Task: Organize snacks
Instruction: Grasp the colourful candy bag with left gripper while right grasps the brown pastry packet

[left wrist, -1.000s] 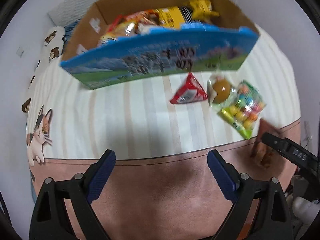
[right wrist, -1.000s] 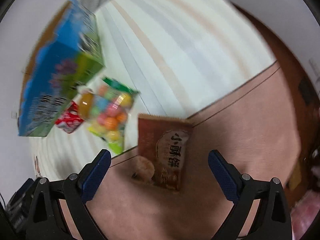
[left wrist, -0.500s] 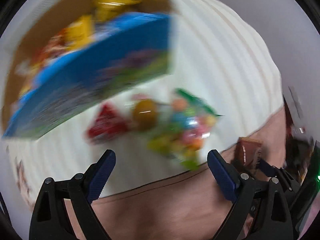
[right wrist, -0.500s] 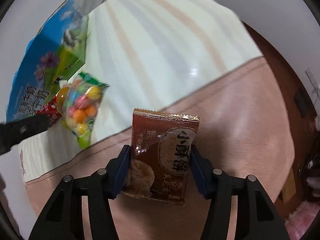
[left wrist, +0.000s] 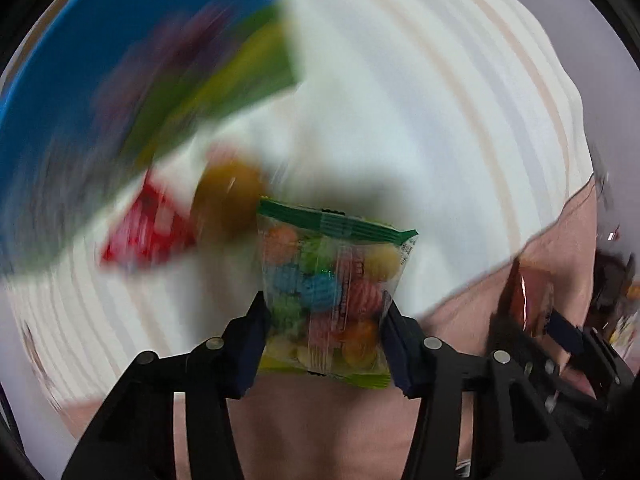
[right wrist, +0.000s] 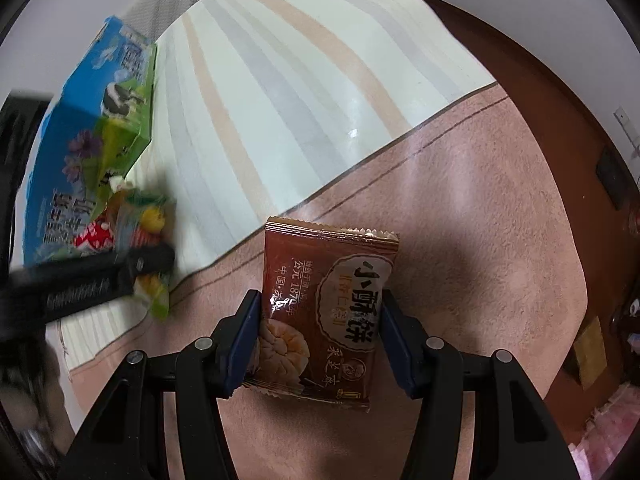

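Note:
My left gripper (left wrist: 324, 344) is shut on a clear bag of coloured candy balls (left wrist: 328, 296) with a green top seam. Behind it, blurred, lie a red triangular packet (left wrist: 148, 232) and a brown round sweet (left wrist: 228, 200), next to the blue snack box (left wrist: 100, 92). My right gripper (right wrist: 316, 340) is shut on a brown pastry packet (right wrist: 328, 308) held over the pink part of the cloth. In the right wrist view the left gripper (right wrist: 92, 276) reaches in from the left near the blue box (right wrist: 88, 148).
A striped white cloth (right wrist: 288, 92) covers the table, with a pink band (right wrist: 460, 208) toward me. The dark wooden table edge (right wrist: 560, 92) curves at the right. Clutter lies beyond the table at the far right.
My left gripper swung right and closed on the candy bag, which was lying on the cloth. My right gripper closed on the brown packet half a second ago and still holds it.

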Tool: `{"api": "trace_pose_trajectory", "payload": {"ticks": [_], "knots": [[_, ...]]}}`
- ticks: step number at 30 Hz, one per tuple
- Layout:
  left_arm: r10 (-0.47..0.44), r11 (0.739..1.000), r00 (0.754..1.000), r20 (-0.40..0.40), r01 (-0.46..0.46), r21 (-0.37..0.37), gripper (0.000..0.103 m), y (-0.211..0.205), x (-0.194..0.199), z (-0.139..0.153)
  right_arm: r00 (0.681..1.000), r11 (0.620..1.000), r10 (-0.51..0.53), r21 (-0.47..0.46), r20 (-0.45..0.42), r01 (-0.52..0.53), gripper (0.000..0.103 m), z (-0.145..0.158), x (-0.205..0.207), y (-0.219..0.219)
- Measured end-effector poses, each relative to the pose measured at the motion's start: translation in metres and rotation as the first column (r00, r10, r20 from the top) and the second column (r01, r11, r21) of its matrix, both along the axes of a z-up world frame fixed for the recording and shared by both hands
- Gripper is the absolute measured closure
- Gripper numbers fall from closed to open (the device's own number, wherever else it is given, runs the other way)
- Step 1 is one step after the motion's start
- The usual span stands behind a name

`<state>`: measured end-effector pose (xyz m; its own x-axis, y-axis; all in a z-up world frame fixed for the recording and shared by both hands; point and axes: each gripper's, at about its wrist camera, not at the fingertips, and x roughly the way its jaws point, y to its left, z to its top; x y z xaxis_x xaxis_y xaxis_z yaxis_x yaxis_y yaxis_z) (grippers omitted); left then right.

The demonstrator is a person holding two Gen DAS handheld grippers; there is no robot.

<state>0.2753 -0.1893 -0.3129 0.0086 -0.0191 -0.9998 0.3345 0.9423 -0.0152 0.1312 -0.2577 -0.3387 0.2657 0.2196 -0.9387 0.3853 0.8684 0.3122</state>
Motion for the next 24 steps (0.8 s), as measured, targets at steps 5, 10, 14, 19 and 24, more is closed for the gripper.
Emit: {"api": "trace_pose_trajectory", "payload": {"ticks": [5, 10, 14, 19, 24], "knots": [[0.193, 0.980, 0.978, -0.075, -0.196, -0.023, 0.053, 0.085, -0.039, -0.013, 0.994, 0.994, 0.106, 0.030, -0.015, -0.106, 0.043, 0.007, 0.009, 0.029], [0.373, 0.927, 0.922, -0.100, -0.374, 0.004, 0.053, 0.164, -0.068, -0.026, 0.966, 0.967, 0.255, 0.034, -0.040, -0.253, 0.043, 0.009, 0.021, 0.086], [0.457, 0.885, 0.880, -0.130, -0.464, -0.030, 0.053, 0.194, -0.078, -0.037, 0.931, 0.934, 0.358, 0.032, -0.069, -0.357, 0.043, 0.009, 0.025, 0.128], [0.470, 0.877, 0.873, -0.130, -0.478, -0.042, 0.053, 0.203, -0.079, -0.049, 0.922, 0.929, 0.370, 0.047, -0.114, -0.367, 0.035, 0.000, 0.027, 0.145], [0.486, 0.867, 0.866, -0.119, -0.495, -0.055, 0.053, 0.219, -0.080, -0.052, 0.927, 0.937, 0.349, 0.058, -0.140, -0.344, 0.035, -0.006, 0.031, 0.143]]}}
